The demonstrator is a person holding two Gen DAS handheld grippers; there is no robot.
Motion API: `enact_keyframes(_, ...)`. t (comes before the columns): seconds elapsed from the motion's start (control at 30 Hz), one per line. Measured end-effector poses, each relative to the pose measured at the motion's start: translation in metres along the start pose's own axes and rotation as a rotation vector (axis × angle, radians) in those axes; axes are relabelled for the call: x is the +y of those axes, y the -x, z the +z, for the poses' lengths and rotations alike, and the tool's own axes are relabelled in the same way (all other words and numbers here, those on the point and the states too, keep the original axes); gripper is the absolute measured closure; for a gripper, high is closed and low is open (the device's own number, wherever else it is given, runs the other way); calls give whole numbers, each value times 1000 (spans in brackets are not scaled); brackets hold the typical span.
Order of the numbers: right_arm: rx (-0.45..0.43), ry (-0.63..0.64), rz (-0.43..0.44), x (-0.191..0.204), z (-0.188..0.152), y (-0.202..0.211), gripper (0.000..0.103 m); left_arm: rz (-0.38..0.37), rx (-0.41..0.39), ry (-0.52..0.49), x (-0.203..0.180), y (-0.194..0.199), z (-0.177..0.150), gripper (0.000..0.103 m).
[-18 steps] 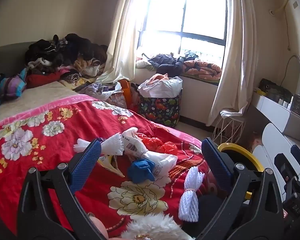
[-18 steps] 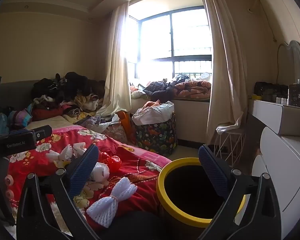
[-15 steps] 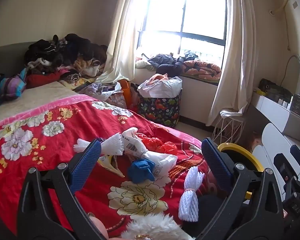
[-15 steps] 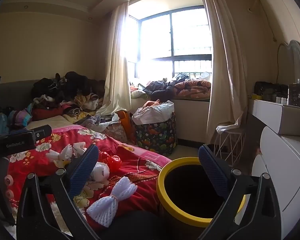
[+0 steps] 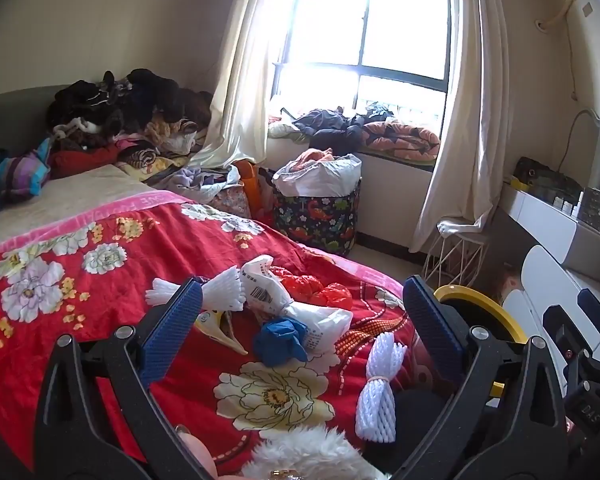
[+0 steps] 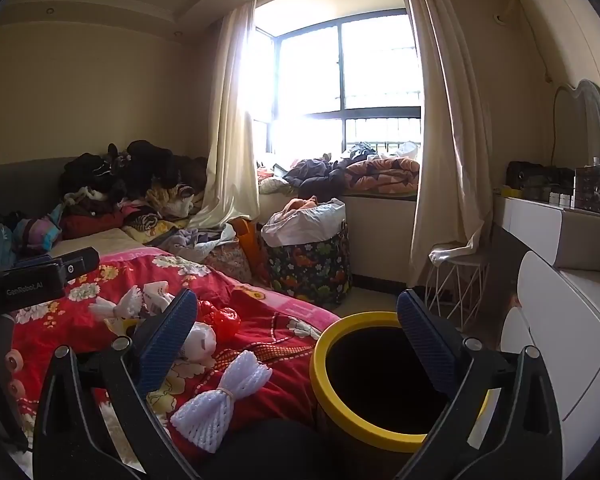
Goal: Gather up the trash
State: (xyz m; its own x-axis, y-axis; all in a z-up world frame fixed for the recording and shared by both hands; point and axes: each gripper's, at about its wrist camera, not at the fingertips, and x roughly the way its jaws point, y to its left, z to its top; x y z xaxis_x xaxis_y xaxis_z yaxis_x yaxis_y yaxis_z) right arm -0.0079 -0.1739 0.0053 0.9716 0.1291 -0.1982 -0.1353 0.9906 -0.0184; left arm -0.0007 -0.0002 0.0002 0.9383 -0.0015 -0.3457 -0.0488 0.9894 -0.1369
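Note:
Trash lies on the red floral bedspread: a blue crumpled wad, a white plastic bag, a labelled white wrapper, red plastic, and two white foam nets. My left gripper is open and empty above the pile. A yellow-rimmed black bin stands by the bed; its rim also shows in the left wrist view. My right gripper is open and empty over the bin's near side. A foam net lies beside the bin.
Piled clothes fill the bed's far end. A patterned laundry basket stands below the window. A white wire stool and a white dresser are at the right. A white furry item lies at the bed's near edge.

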Motion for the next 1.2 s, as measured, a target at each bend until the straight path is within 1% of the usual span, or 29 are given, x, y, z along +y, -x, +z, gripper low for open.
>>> enact_keyframes(0.17, 3, -7, -6, -8, -8, -3, 6, 0, 0, -1, 0, 0, 0, 11)
enact_keyframes(0.3, 7, -10, -16, -4, -5, -3, 6, 1, 0, -1, 0, 0, 0, 11)
enact_keyframes(1.0, 9, -13, -14, -6, -5, -4, 6, 4, 2, 2, 0, 0, 0, 11)
enact_keyframes(1.2, 14, -11, -8, -6, -6, -3, 6, 9, 9, 8, -8, -1, -2, 11)
